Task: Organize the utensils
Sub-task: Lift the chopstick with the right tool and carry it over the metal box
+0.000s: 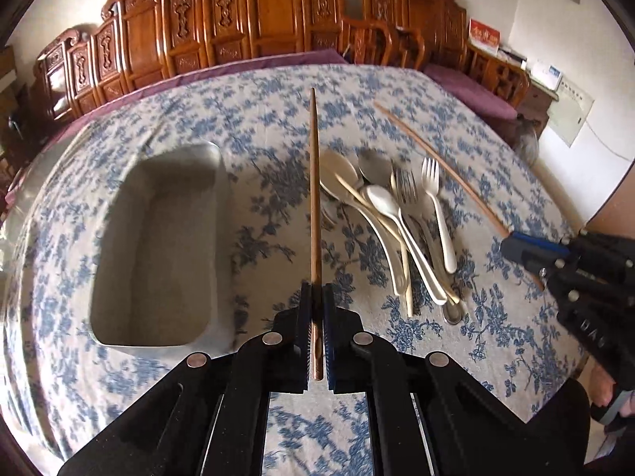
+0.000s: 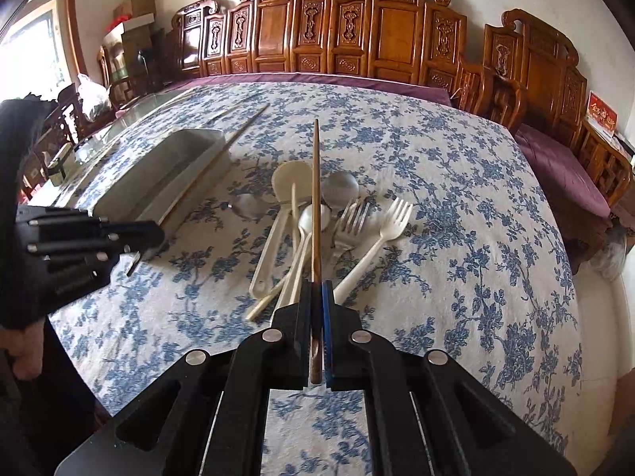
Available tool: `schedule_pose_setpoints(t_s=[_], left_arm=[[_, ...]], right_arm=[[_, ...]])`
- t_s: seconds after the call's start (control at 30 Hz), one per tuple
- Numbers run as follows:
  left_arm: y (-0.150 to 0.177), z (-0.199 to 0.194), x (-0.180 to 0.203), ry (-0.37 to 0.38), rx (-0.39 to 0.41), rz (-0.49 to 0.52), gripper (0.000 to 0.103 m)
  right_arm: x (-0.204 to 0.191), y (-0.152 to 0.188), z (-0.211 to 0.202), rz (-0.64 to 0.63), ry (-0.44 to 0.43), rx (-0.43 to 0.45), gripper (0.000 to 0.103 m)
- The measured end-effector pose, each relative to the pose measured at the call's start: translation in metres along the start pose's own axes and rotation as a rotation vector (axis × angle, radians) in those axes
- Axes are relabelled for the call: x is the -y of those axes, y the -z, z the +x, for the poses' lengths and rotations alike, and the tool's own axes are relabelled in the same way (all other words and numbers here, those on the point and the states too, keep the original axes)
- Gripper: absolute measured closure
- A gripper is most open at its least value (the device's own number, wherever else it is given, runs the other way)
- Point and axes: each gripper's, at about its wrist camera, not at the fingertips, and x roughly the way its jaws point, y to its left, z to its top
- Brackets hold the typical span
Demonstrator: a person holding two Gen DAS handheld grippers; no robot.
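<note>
Wooden chopsticks — left gripper (image 1: 316, 297) clamps one chopstick (image 1: 314, 182) | right gripper (image 2: 316, 293) clamps another chopstick (image 2: 316, 198) | metal tray (image 1: 158, 238) left of the left gripper

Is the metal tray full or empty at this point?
Empty. The left wrist view looks into the metal tray: only bare floor and walls. The utensils lie outside on the tablecloth.

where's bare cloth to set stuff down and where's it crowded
Free: the tablecloth beyond and to the right of the white fork in the right wrist view, and the near strip in front of the utensil pile. Crowded: the pile itself, and the narrow gap between it and the metal tray.
</note>
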Motion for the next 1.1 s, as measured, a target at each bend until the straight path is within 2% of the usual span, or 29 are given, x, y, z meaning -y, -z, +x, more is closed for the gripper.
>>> schedule_pose_setpoints(t_s=[0.47,0.67,0.9,1.1], left_arm=[[-0.008,-0.029,-0.076,-0.055,0.013,-0.026,0.099],[-0.007,-0.019,-0.104,-0.063,-0.037,-0.034,0.098],[0.001,0.006,-0.121,-0.046,-0.134,-0.029,0.098],[0.002,0.018,-0.127,-0.051,-0.157,-0.027,0.098]], right_arm=[[-0.061,-0.023,0.004,-0.025,-0.063,0.016,0.097],[-0.084,-0.031,0.012,-0.034,-0.09,0.016,0.097],[-0.099,-0.036,0.017,-0.047,-0.102,0.011,0.097],[-0.103,-0.036,0.019,-0.051,-0.106,0.005,0.097]])
